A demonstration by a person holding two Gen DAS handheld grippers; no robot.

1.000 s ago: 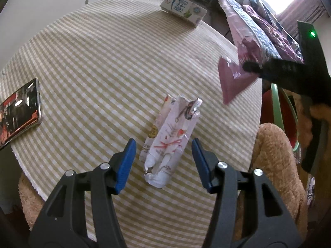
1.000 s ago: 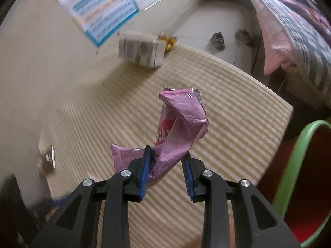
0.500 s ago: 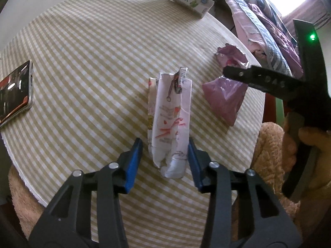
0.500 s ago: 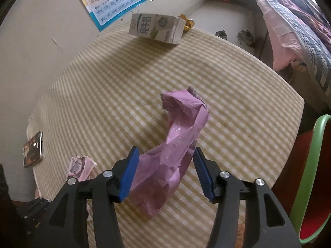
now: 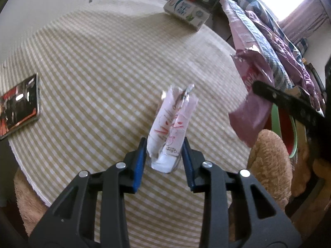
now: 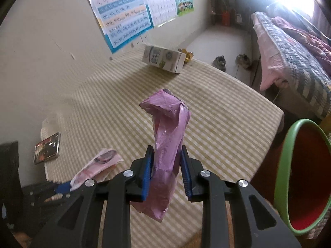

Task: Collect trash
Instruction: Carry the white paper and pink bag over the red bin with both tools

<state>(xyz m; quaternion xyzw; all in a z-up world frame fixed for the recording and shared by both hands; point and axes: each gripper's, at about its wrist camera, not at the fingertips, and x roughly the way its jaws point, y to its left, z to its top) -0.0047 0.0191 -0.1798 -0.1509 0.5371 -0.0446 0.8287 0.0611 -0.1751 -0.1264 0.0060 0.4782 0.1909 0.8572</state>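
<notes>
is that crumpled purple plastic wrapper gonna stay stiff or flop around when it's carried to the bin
The crumpled purple plastic wrapper probably flops: its top curls over above the right gripper and its tail sags below. It looks thin and light, so it may sway. The glossy film could slip.

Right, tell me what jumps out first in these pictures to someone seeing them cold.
Two pieces of trash, each pinched in a gripper: the left gripper has just closed on a white wrapper with red print, and the right gripper on a crumpled pink bag. Both are above the round checked table. A green-rimmed red bin waits beside the table's edge, on the right.
</notes>
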